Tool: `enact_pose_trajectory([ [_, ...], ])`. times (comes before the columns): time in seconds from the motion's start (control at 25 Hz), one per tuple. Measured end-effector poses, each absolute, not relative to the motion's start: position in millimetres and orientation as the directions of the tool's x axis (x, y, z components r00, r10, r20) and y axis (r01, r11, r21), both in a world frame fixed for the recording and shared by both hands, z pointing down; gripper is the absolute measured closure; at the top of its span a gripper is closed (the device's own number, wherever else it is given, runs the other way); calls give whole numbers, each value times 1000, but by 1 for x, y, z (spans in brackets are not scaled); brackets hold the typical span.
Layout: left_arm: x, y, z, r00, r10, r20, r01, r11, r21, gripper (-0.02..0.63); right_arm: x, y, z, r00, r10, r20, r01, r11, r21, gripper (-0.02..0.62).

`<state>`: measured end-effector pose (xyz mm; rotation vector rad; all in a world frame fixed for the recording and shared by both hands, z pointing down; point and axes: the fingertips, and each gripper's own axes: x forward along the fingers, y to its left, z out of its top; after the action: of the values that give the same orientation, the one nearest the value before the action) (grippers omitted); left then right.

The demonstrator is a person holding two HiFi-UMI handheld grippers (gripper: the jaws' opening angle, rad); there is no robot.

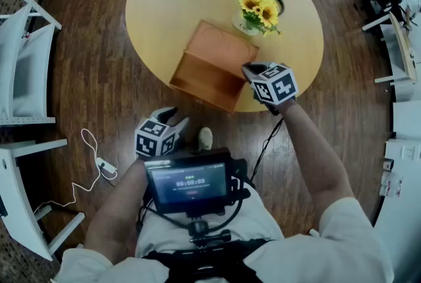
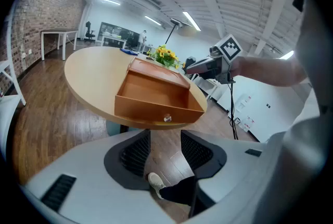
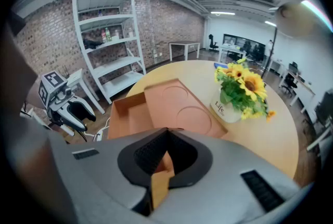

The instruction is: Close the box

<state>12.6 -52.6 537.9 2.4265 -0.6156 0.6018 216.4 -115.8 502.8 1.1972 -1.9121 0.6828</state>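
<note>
I have the right gripper at the near right corner of the box. In the right gripper view its jaws are clamped on a thin wall of the box. The box stands open at the near edge of the round bench. Its lid is folded back flat towards the pot of sunflowers, which sits just beyond it.

My left gripper is off the bench, low over the wooden floor on the near side. It points up at the box's front wall. Its jaws stand wide apart with nothing between them. Through the gap I see only floorboards and a shoe.
</note>
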Motion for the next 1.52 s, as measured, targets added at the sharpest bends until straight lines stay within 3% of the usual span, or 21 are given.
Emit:
enact_pose_trajectory([
  [0.24, 63, -73, 539, 780, -356, 515, -576, -731, 366, 417, 236, -178, 526, -242, -359, 901, -751, 658, 60, 594],
  [0.48, 84, -67, 558, 738, -398, 545, -623, -713, 321, 417, 228, -179, 547, -232, -235, 944, -656, 754, 26, 594],
  [0.8, 88, -72, 569, 714, -432, 552, -653, -694, 303, 440, 228, -183, 546, -267, -212, 940, -653, 758, -14, 594],
  [1.08, 88, -76, 570, 695, -452, 558, -670, -689, 276, 538, 226, -183, 546, -290, -193, 937, -653, 756, -46, 594],
  [1.52, 97, -86, 562, 698, -445, 561, -657, -709, 257, 543, 224, -182, 545, -286, -158, 945, -629, 775, -61, 595],
])
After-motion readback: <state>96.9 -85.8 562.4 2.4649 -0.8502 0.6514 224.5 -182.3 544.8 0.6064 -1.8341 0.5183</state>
